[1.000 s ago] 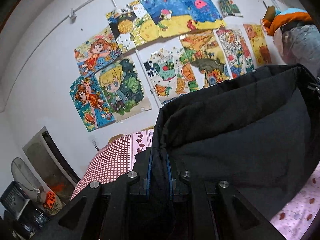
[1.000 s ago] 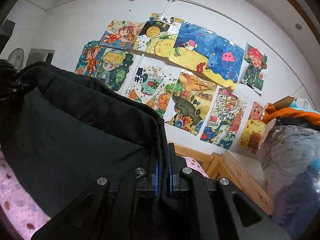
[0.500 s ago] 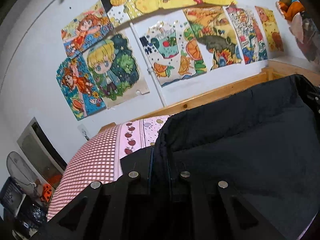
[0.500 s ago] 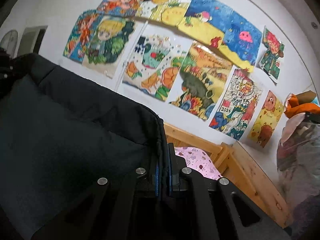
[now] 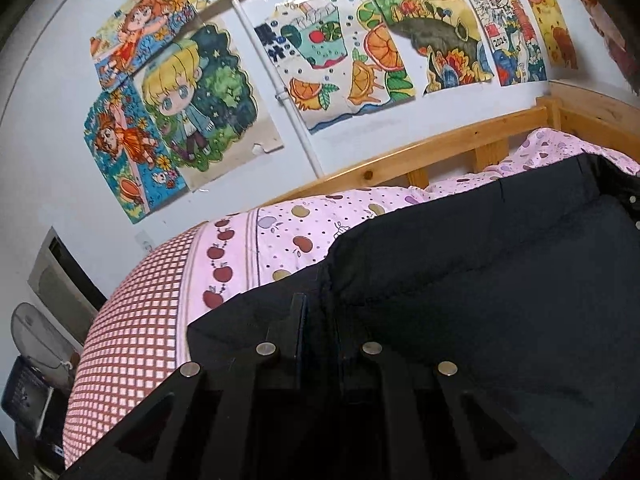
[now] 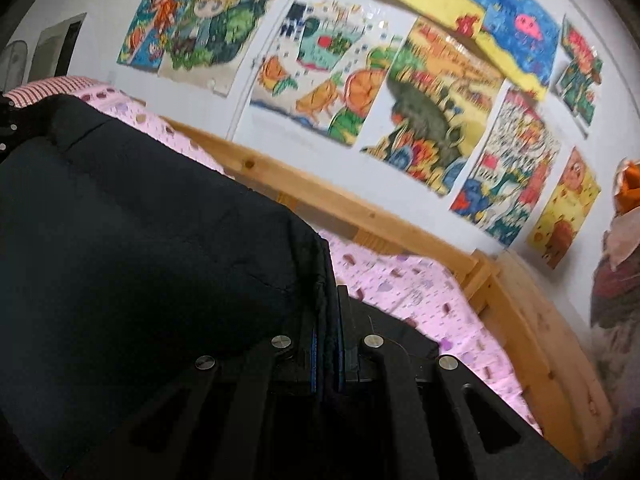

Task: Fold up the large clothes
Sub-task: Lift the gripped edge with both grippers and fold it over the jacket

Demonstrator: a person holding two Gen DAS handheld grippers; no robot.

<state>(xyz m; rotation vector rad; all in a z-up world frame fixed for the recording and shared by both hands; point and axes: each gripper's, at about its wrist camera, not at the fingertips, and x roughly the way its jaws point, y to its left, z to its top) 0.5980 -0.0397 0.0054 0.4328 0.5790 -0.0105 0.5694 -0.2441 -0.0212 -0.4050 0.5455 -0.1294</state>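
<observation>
A: Since a second ago both grippers have come down toward the bed (image 5: 280, 232); the wall drawings (image 5: 332, 52) now sit higher in each view.

B: And the jaws?

A: The left gripper (image 5: 320, 312) has its jaws beginning to part, with the black garment (image 5: 480, 280) between them. The right gripper (image 6: 326, 320) is clamped on the garment's other corner.

B: How far along?

A: The edge stretches between them over the near bedsheet. One fold looks nearly laid; flattening and further folds seem left.
</observation>
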